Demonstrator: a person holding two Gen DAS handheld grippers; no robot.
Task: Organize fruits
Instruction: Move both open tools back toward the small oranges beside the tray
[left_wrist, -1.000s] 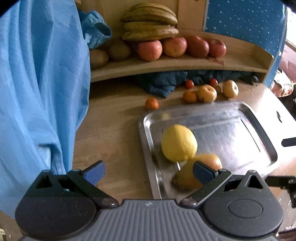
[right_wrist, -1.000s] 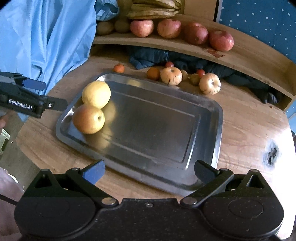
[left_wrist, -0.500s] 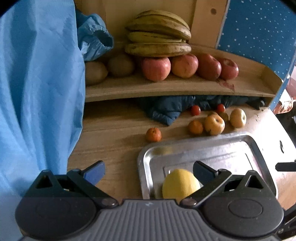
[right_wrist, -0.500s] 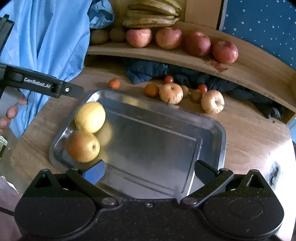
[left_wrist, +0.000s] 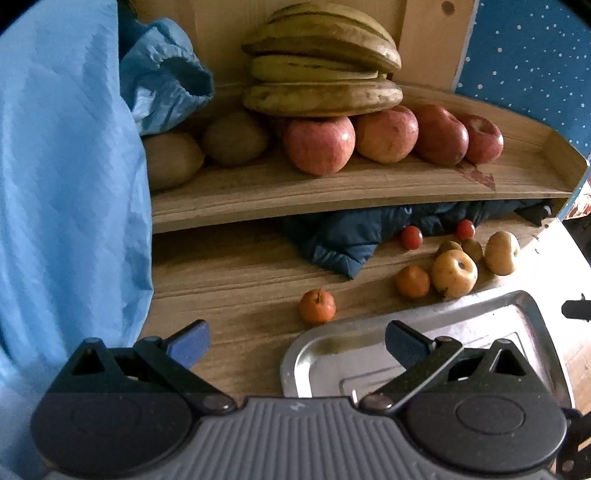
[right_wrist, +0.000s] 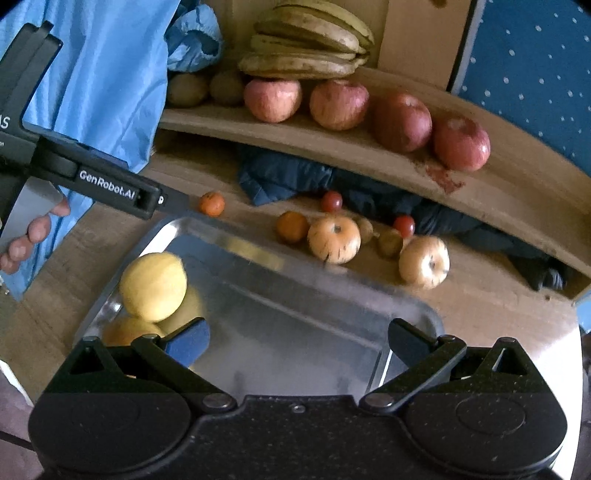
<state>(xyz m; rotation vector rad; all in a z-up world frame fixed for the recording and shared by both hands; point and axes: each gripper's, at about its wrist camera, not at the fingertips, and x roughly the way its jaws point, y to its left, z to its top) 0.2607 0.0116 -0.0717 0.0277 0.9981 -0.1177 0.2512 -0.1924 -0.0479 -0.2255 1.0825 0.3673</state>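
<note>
Both hand-held grippers, left (left_wrist: 295, 341) and right (right_wrist: 297, 338), spread wide, empty. Yellow fruit (right_wrist: 153, 286) inside steel tray (right_wrist: 295, 295); small orange (left_wrist: 317, 306) just behind tray

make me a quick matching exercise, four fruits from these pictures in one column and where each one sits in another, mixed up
Things:
1. bananas
2. lemon
3. cherry tomato
4. small orange

Places:
A. inside the metal tray
B. on top of the red apples on the shelf
C. on the table beside the dark cloth
D. alone on the table, just past the tray's far left corner

Pairs: 1-B, 2-A, 3-C, 4-D
</note>
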